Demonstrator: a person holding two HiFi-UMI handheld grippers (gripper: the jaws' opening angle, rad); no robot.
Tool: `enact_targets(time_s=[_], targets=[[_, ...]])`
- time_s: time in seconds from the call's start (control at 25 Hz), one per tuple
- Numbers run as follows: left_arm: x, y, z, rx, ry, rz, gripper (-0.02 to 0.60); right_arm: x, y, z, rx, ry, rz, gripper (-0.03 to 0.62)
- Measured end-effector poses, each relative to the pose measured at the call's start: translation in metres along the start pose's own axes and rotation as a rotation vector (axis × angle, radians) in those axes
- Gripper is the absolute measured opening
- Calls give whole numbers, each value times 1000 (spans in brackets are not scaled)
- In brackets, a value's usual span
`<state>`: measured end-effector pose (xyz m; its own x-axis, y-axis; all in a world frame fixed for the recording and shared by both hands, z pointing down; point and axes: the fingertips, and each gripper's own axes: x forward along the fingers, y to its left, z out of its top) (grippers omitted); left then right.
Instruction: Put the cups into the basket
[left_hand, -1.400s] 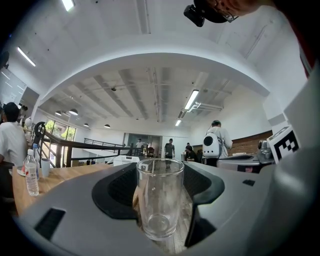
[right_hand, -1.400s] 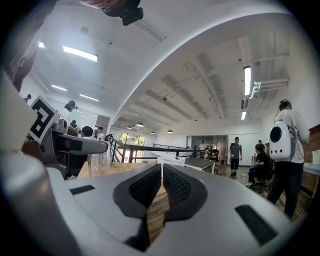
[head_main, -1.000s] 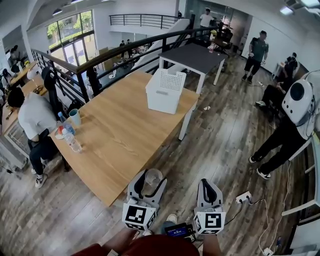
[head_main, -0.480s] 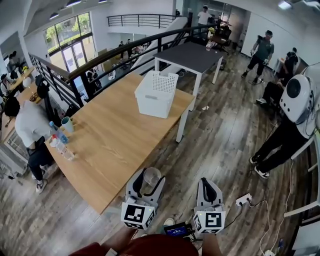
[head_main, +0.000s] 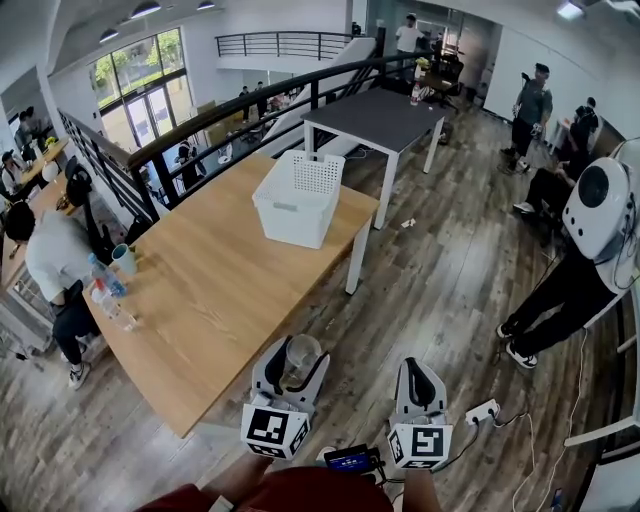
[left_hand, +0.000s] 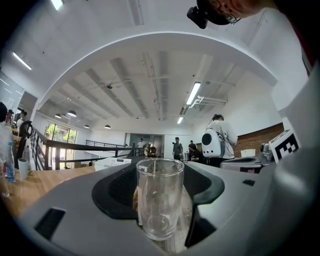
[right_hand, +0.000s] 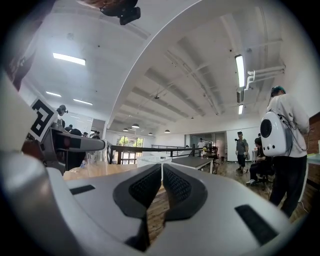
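The plank floor (head_main: 440, 270) is the widest open stretch, running bare from the grippers up the right side of the long wooden table (head_main: 210, 290) to a person with a white backpack (head_main: 590, 230) standing at the far right. The table lies slantwise, its near corner just left of the grippers and its right edge clear along its whole length. Beyond its far end, across a narrow gap, stands a dark table (head_main: 375, 115). A seated person (head_main: 55, 255) crowds the table's left edge. The white basket (head_main: 297, 198) sits at the table's far right corner, close to the right edge, with bare tabletop between it and the near end. The left gripper (head_main: 301, 350) hangs over the floor just off the near corner, pointing level, its jaws spread wide and clamped on an upright clear glass cup (left_hand: 160, 197). The right gripper (head_main: 413, 365) is beside it, well apart from the table, jaws closed together with nothing between them. A mug (head_main: 124, 258) and some bottles (head_main: 108, 290) stand at the table's left edge.
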<state>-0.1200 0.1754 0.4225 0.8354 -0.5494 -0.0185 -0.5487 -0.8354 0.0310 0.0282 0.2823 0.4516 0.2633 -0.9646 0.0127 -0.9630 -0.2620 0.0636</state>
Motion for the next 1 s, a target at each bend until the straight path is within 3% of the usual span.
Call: enact_targets(time_s=[0.44, 1.0], targets=[[33, -5, -4, 0, 10, 42, 284, 26, -27, -7, 9, 4, 41, 15], [66, 33, -8, -16, 9, 50, 284, 79, -20, -9, 4, 7, 53, 14]])
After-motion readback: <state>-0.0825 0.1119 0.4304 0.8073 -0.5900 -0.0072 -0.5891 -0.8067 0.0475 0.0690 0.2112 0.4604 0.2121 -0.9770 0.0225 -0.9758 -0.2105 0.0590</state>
